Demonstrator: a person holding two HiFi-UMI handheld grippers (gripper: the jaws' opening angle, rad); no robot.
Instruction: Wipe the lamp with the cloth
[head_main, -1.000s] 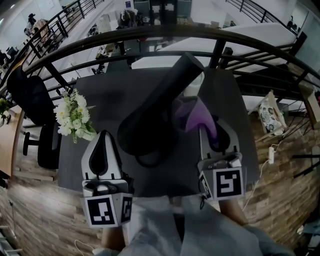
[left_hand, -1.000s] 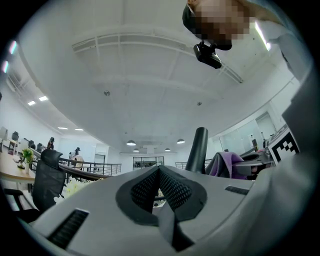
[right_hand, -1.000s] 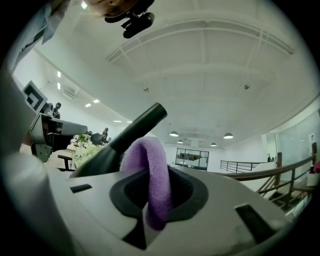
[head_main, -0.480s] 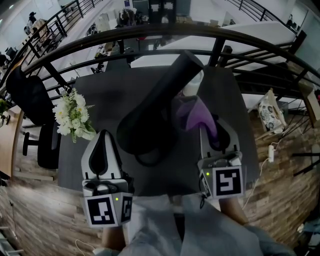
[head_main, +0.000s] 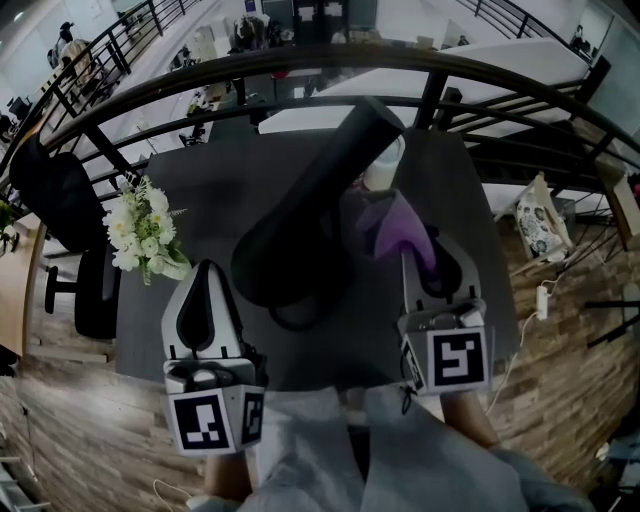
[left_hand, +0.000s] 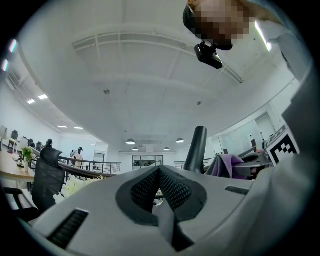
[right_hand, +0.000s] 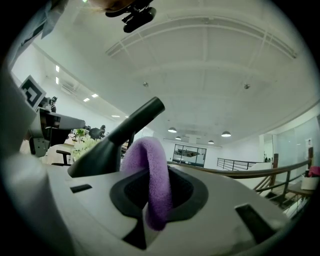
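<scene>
A black lamp (head_main: 300, 215) with a round base and a long thick stem stands mid-table in the head view; its stem (left_hand: 196, 149) rises in the left gripper view and slants across the right gripper view as the lamp (right_hand: 120, 137). My right gripper (head_main: 412, 258) is shut on a purple cloth (head_main: 392, 228), which lies against the lamp's right side; the cloth (right_hand: 152, 175) loops up out of the closed jaws. My left gripper (head_main: 207, 268) sits left of the lamp base, shut and holding nothing; the left gripper (left_hand: 159, 172) points upward.
A bunch of white flowers (head_main: 142, 230) stands at the table's left edge. A small white cup-like thing (head_main: 383, 165) sits behind the lamp. A black railing (head_main: 330, 58) curves past the dark table (head_main: 220, 180). An office chair (head_main: 60, 200) is at the left.
The view has shifted slightly; the right gripper with the cloth has edged a little along the lamp's side. The left gripper has hardly moved.
</scene>
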